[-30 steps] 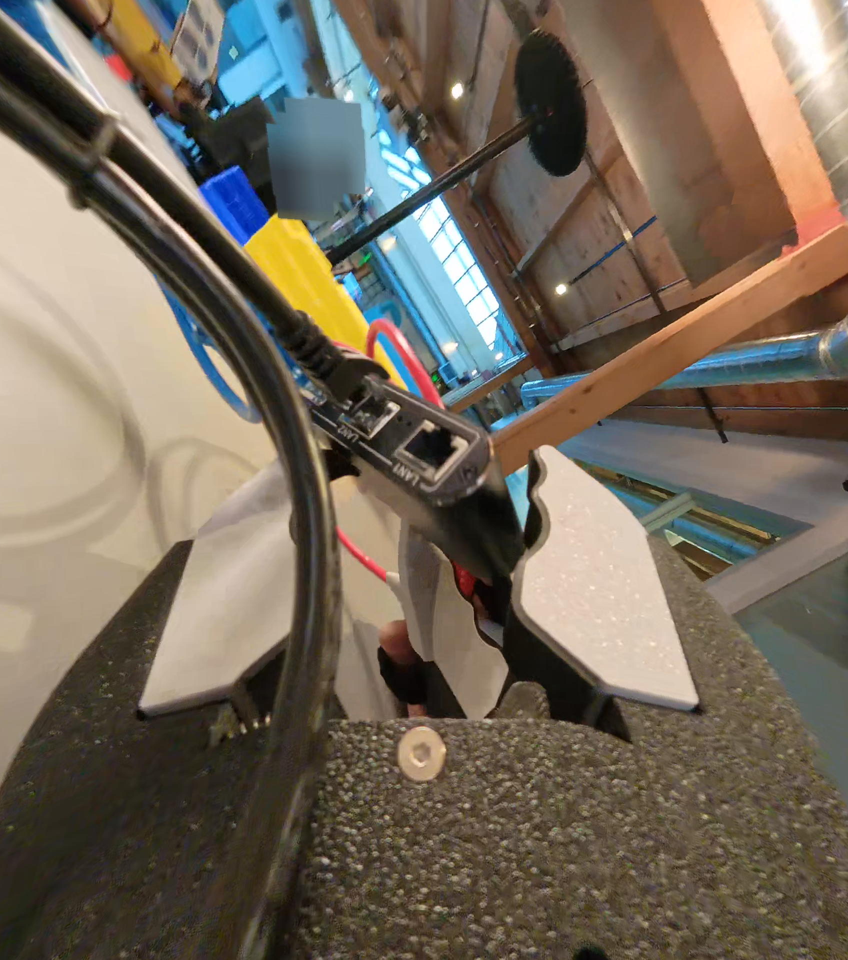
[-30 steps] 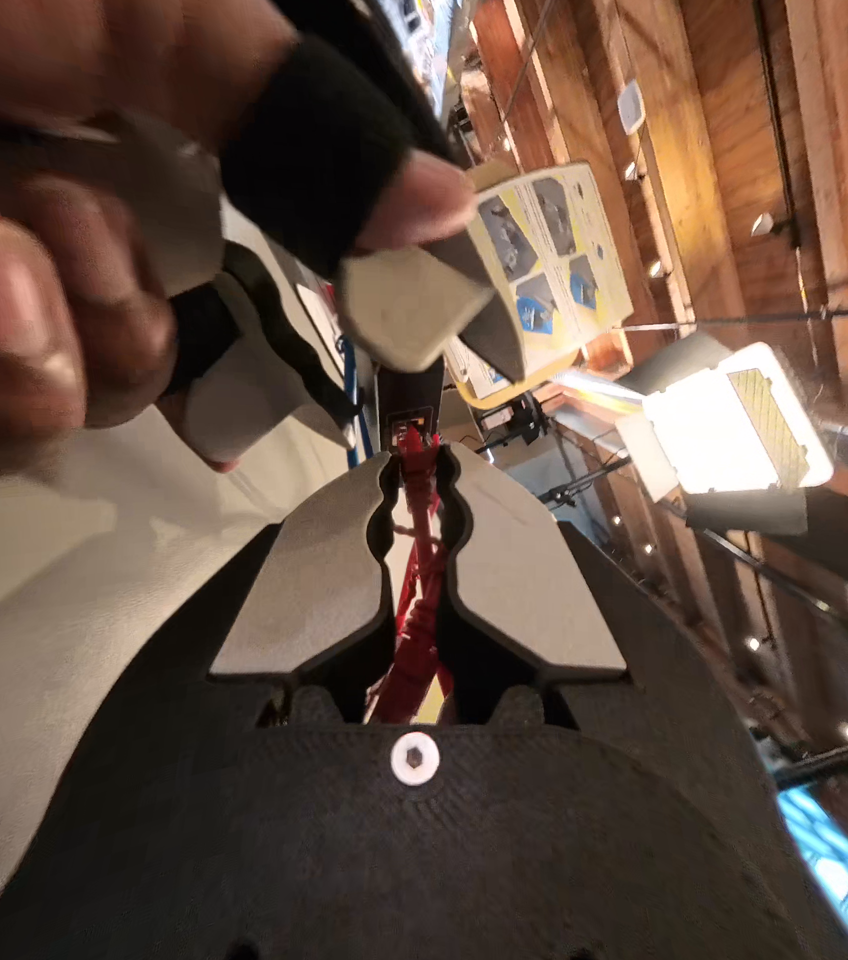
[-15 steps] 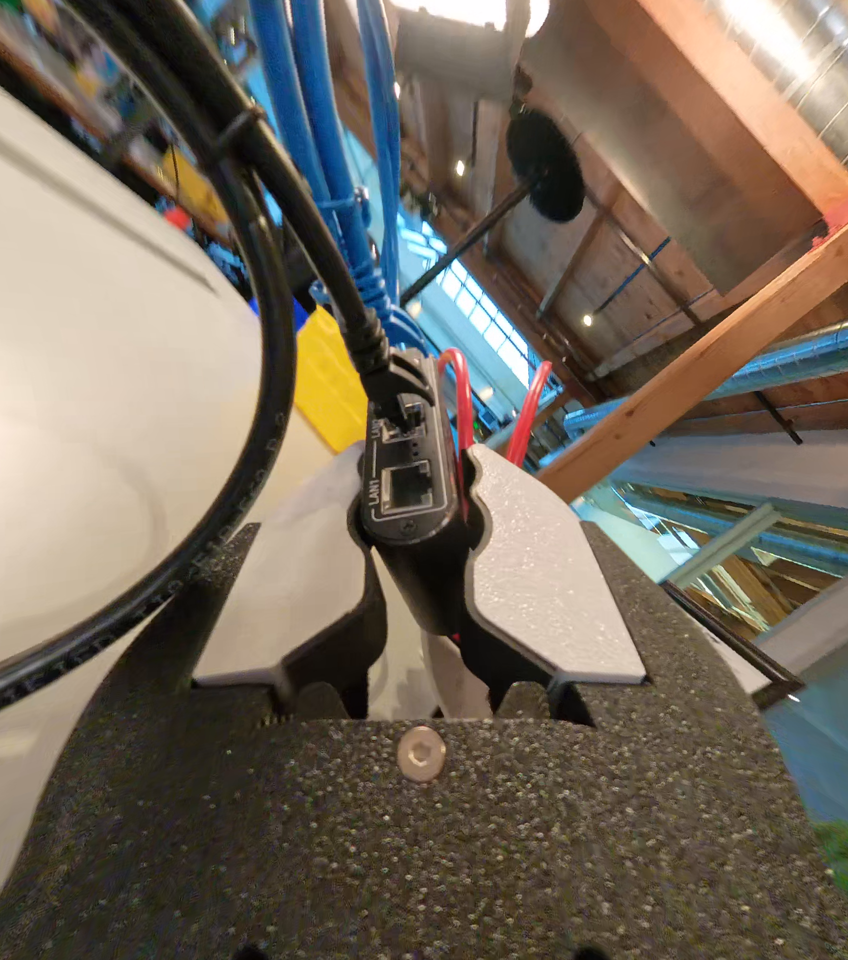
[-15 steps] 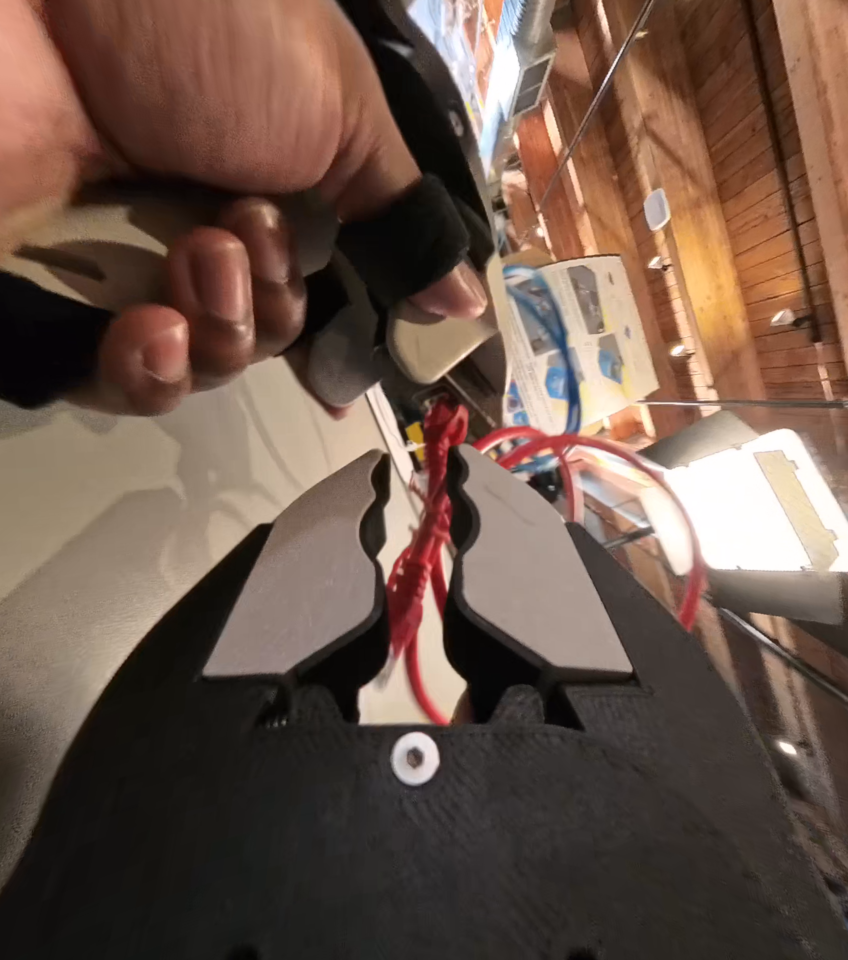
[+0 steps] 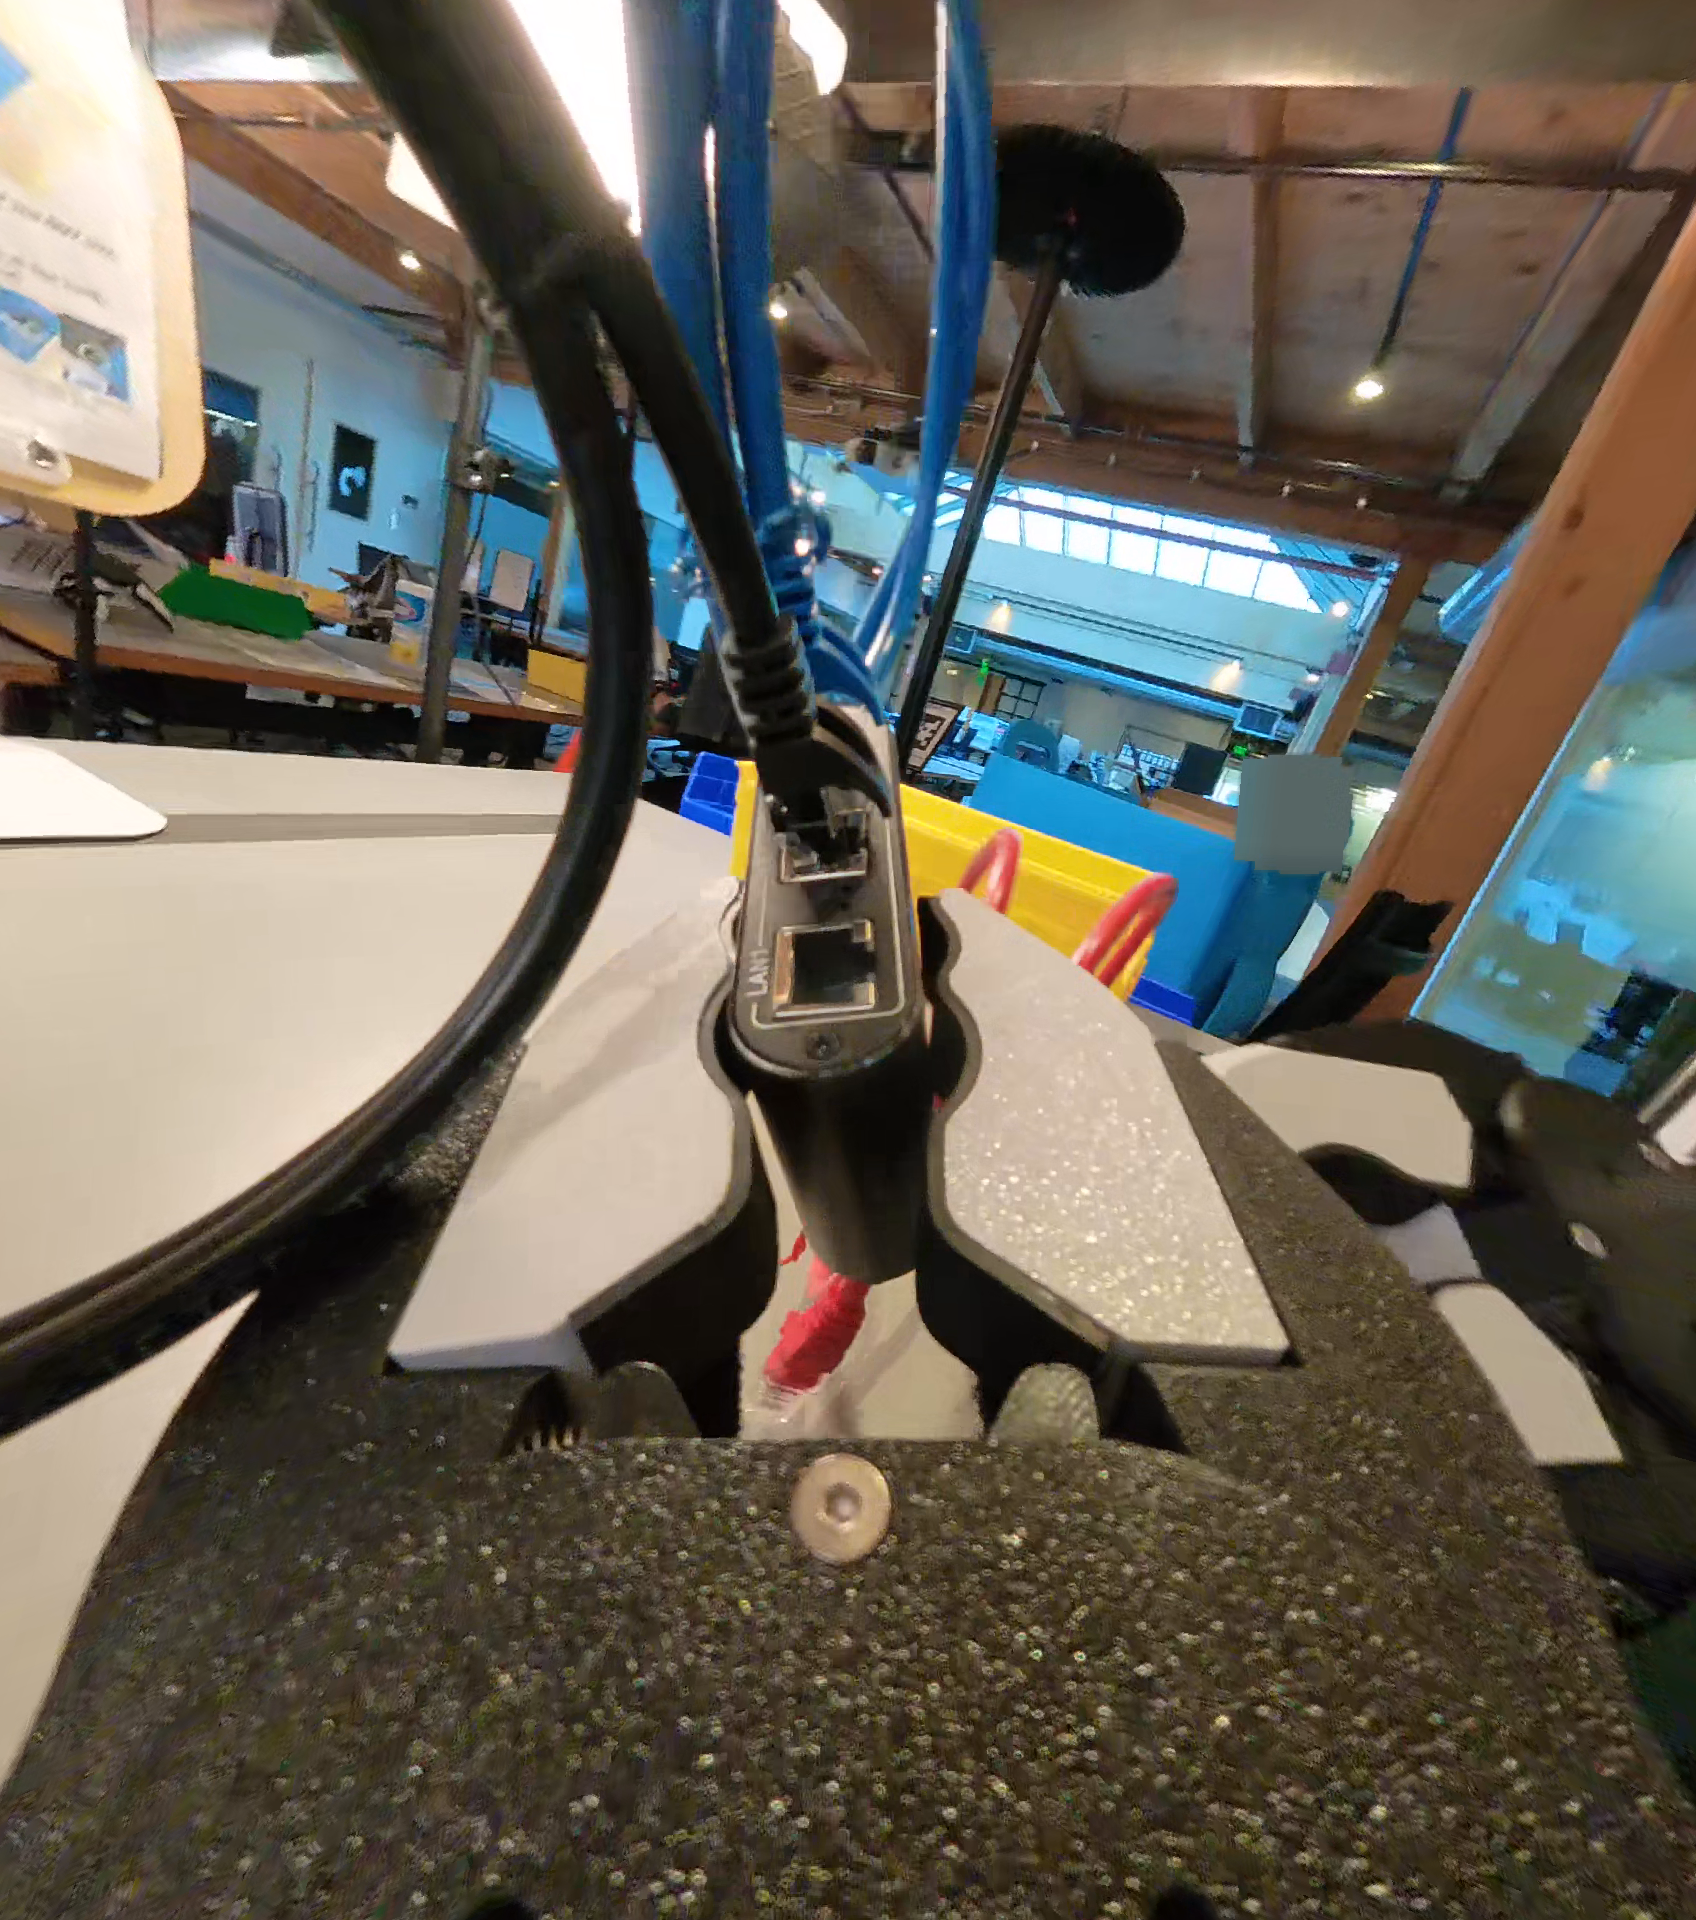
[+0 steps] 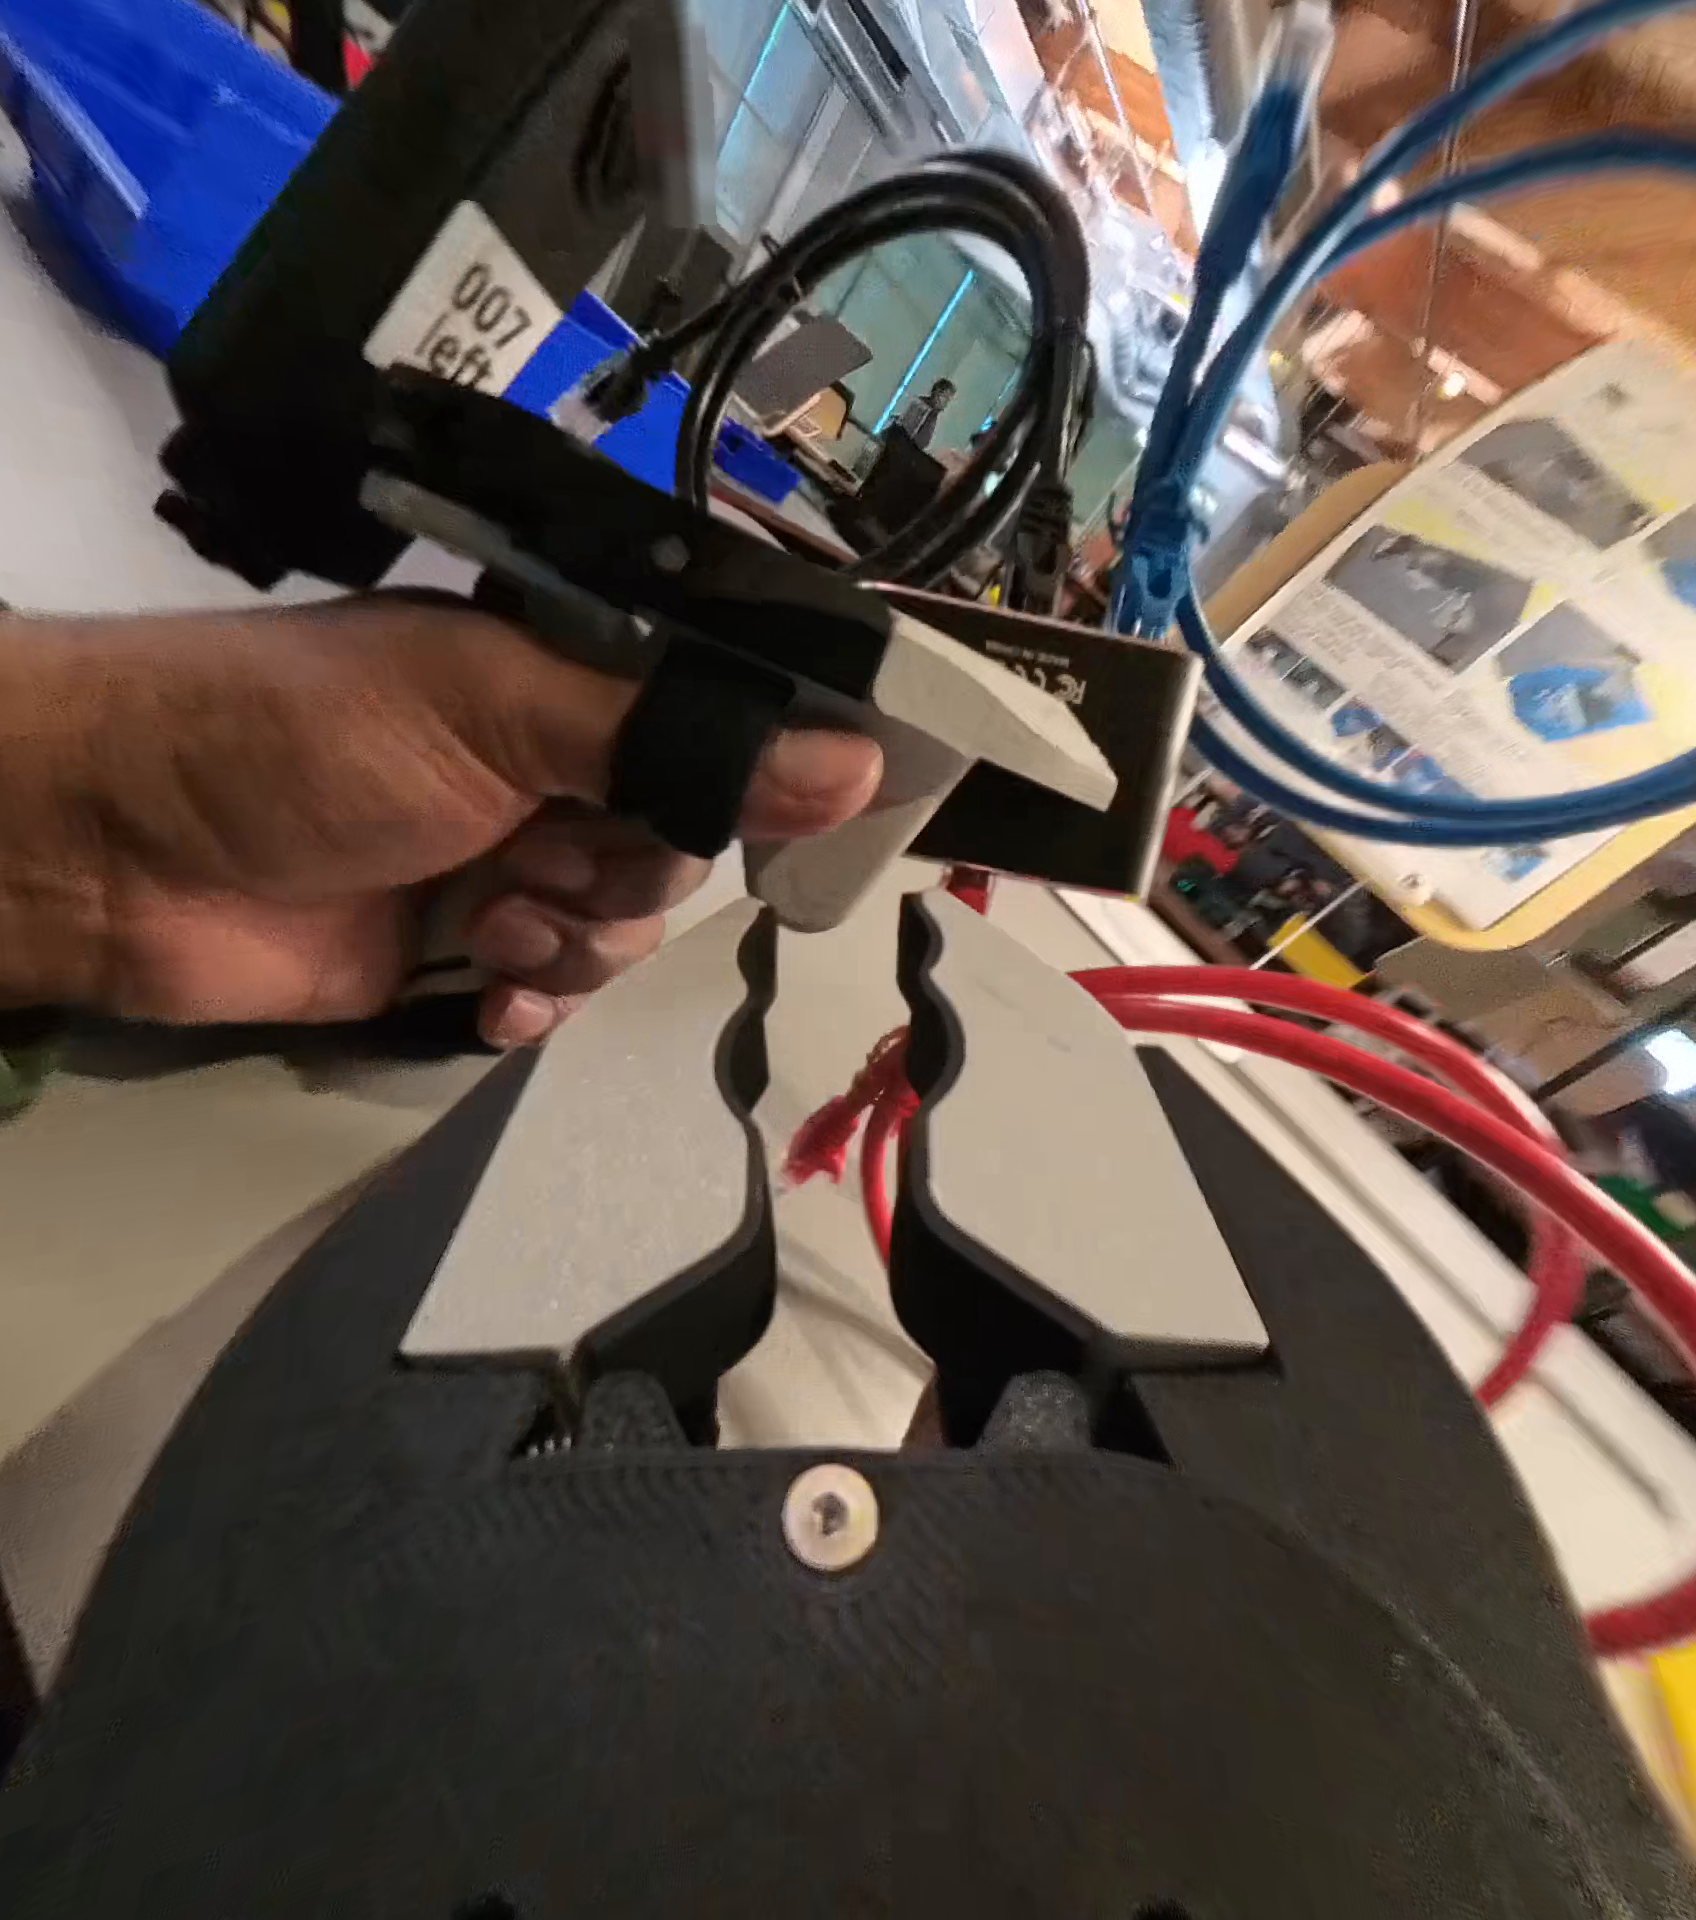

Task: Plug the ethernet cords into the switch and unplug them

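Note:
My left gripper is shut on the black switch and holds it above the table, port face toward the camera. The lowest port is empty. A black cord sits in the port above it, and blue cords hang from higher up. My right gripper is open and empty just below the switch. The red cord's plug lies loose on the table under its fingers, and the cord loops off to the right. The plug also shows in the left wrist view.
A hand holds the left gripper. The grey table carries a picture sign on a white stand at the far left. A yellow bin and a blue bin stand at the far edge. A wooden post rises at the right. My right fingertips sit around 6 cm from my left ones.
The red plug has come out of the switch and out of my right gripper and now lies on the table. The left gripper has swung the switch round to level.

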Tool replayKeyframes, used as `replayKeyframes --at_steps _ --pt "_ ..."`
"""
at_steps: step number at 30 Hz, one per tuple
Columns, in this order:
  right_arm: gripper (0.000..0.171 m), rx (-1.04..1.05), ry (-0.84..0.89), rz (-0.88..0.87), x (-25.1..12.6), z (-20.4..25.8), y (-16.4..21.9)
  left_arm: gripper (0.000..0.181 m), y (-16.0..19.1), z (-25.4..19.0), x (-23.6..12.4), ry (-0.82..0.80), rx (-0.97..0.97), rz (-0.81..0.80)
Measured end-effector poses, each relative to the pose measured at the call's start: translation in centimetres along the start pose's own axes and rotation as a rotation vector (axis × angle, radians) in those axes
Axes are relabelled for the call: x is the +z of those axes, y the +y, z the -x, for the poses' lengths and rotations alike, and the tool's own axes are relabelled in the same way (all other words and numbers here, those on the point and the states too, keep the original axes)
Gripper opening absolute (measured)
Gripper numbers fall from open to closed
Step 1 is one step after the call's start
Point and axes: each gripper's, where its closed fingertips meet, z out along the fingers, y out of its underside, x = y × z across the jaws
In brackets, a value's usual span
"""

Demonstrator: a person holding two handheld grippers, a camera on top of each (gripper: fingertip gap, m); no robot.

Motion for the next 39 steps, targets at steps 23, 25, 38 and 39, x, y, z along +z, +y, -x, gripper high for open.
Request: replayKeyframes --at_steps 23,25,38,39 --pt "0.020 0.646 -0.298 -0.141 -0.6 -2.7 0.0 0.027 -0.8 -3.6 -0.3 0.270 -0.102 -0.072" --pt "0.020 0.660 -0.332 -0.145 -0.7 -2.5 -0.1 0.027 -0.8 -3.9 -0.4 0.300 -0.125 -0.076" --pt "0.014 0.832 -0.517 -0.189 -1.5 -1.9 -0.8 0.032 -1.1 -5.1 -0.6 0.393 -0.152 -0.094" --pt "0.014 0.830 -0.524 -0.189 -1.6 -1.8 -0.9 0.032 -1.1 -5.2 -0.7 0.399 -0.144 -0.095"
